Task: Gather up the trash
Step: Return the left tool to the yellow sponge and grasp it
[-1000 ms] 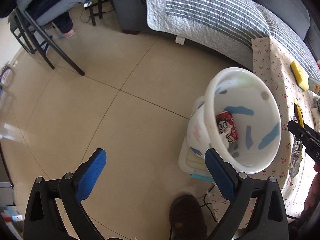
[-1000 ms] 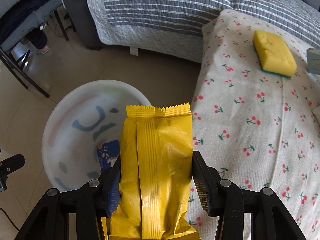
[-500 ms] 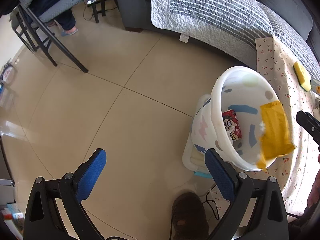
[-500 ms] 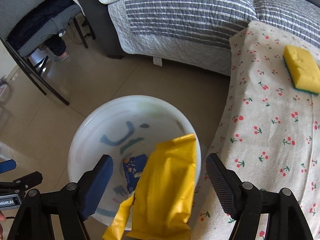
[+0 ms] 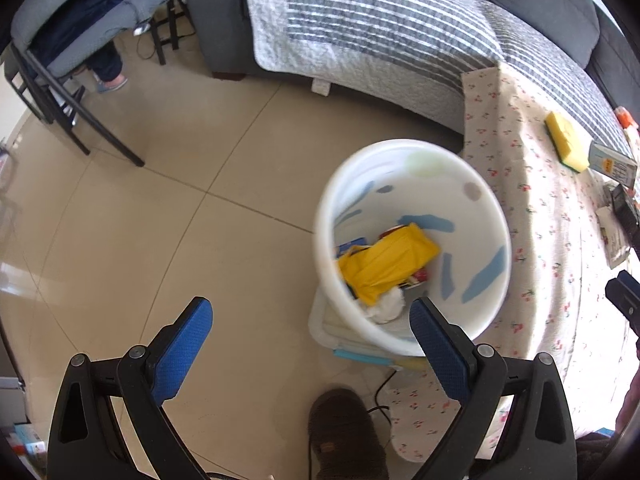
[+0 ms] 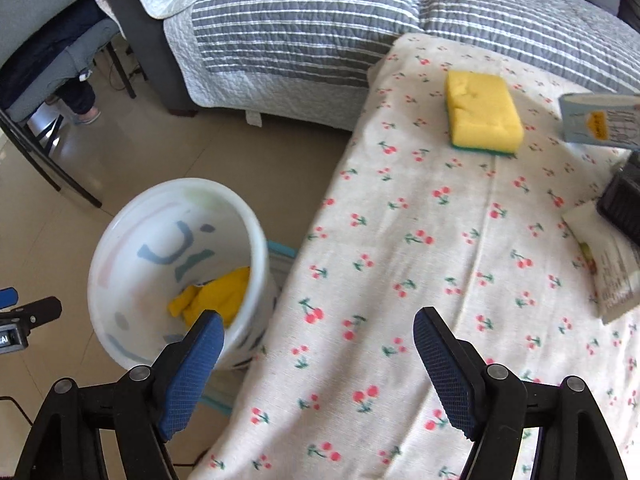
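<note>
Left wrist view.
- Left tool point(image 5: 306, 344): bottom of frame, blue pads spread wide, nothing between them. It hangs over bare floor point(image 5: 168, 216), apparently parked out of the way while the other side does the carrying.
- White bin point(image 5: 412, 240): centre right, standing on the floor just beside the draped edge of the tabletop point(image 5: 532, 216). That spot looks chosen so that litter needs only a short carry off the cloth.
- Yellow wrapper point(image 5: 386, 262): lying inside the bin on top of other scraps, partly crumpled. Long axis runs from lower left to upper right of the frame, the wider end toward upper right.
- White wad point(image 5: 386, 306): against the near wall of the bin, touching the wrapper's lower end (paper or tissue, cannot tell).

Right wrist view.
- Right tool point(image 6: 316, 354): bottom of frame, pads wide apart and empty, over the cherry-print cloth at its left edge.
- Bin: lower left; only a yellow corner of the wrapper shows past the rim.
- Yellow sponge point(image 6: 482, 114): upper right, flat on the cloth, well apart from the bin.
- Printed carton point(image 6: 598, 122): right edge, blurred.
- Flat white packet point(image 6: 608, 268): right edge, on the cloth, long axis roughly up and down the frame (probably the nearest remaining litter, a judgement only).
</note>
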`<action>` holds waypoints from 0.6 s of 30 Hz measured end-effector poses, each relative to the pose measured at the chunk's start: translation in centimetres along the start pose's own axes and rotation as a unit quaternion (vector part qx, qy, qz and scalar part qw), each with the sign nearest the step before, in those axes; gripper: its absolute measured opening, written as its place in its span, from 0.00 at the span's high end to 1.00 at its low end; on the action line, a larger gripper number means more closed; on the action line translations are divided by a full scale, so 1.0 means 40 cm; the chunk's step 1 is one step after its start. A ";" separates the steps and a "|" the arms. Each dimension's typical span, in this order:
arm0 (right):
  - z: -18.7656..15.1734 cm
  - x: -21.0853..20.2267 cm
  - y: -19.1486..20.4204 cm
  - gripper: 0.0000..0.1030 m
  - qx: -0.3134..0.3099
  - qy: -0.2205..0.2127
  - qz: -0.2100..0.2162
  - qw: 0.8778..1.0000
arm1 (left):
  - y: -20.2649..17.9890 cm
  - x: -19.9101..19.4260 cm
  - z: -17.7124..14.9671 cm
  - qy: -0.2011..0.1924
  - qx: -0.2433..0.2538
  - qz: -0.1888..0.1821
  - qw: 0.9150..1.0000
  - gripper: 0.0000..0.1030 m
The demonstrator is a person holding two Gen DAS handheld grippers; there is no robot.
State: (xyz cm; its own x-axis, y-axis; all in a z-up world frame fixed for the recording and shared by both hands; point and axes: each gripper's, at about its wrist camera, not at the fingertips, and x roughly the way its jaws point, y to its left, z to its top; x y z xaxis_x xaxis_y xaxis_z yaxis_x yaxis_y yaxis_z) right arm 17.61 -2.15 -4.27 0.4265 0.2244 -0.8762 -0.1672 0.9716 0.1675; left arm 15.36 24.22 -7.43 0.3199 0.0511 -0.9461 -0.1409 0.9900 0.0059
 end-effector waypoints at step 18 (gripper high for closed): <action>-0.099 -0.202 -0.382 0.20 0.072 0.002 -0.052 0.996 | -0.414 -0.032 0.054 -0.008 0.082 -0.052 0.995 0.03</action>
State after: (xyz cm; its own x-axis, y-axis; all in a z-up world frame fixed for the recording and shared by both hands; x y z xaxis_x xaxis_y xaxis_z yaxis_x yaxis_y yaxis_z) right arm 13.20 -19.09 -1.54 0.4305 0.1221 -0.8943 0.0066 0.9904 0.1384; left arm 19.30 8.06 -5.62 0.3405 -0.0525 -0.9388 0.0491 0.9981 -0.0379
